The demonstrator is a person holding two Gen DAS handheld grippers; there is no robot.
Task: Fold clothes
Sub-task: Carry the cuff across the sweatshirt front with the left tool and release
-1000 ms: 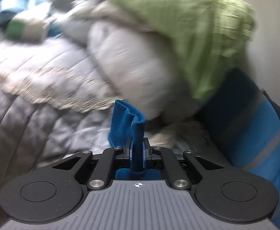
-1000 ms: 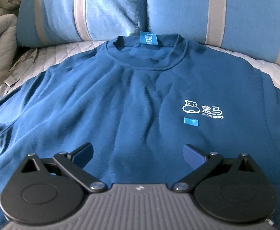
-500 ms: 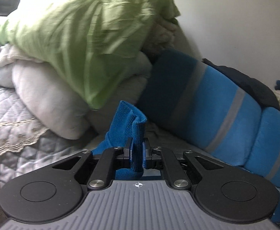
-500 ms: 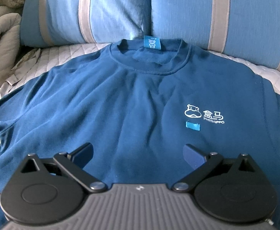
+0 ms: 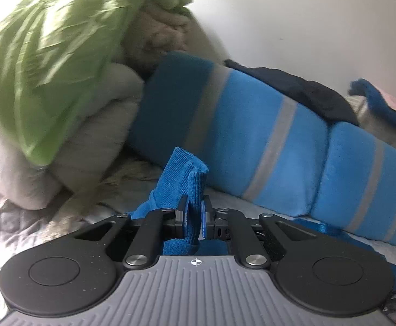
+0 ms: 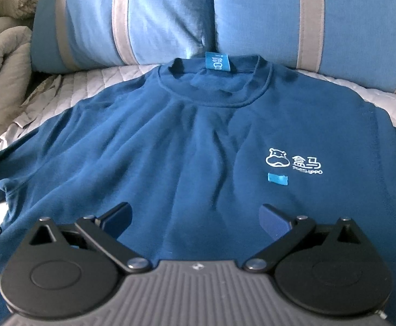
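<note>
The blue sweatshirt [image 6: 198, 141] lay front-up and spread flat on the quilted bed cover [image 6: 111, 81], its round collar [image 6: 216, 81] towards the pillows and a bright blue neck label [image 6: 217, 61] showing inside it. A white hippo logo [image 6: 292, 161] with lettering sat on the chest, with a small bright blue patch [image 6: 278, 179] just below it. One sleeve ran out towards the left edge of the right wrist view.

The left claw [image 5: 195, 218] was clamped almost fully together on the ribbed cuff [image 5: 184, 174] of a sleeve, the bright blue knit standing up between the pads and bunching beneath them. It was lifted above the bed, pointing towards the bolsters.

The right claw [image 6: 195, 218] hung over the lower chest of the sweatshirt with its jaws spread wide and nothing between them; whether its tips touched the fabric could not be told.

Two blue pillows with grey stripes [image 6: 170, 19] stood against the wall just beyond the collar. In the left wrist view a dark garment [image 5: 292, 87] lay on top of them. To their left sat a pile of beige bedding [image 5: 94, 141] with a green cloth [image 5: 48, 62] draped over it, blurred.
</note>
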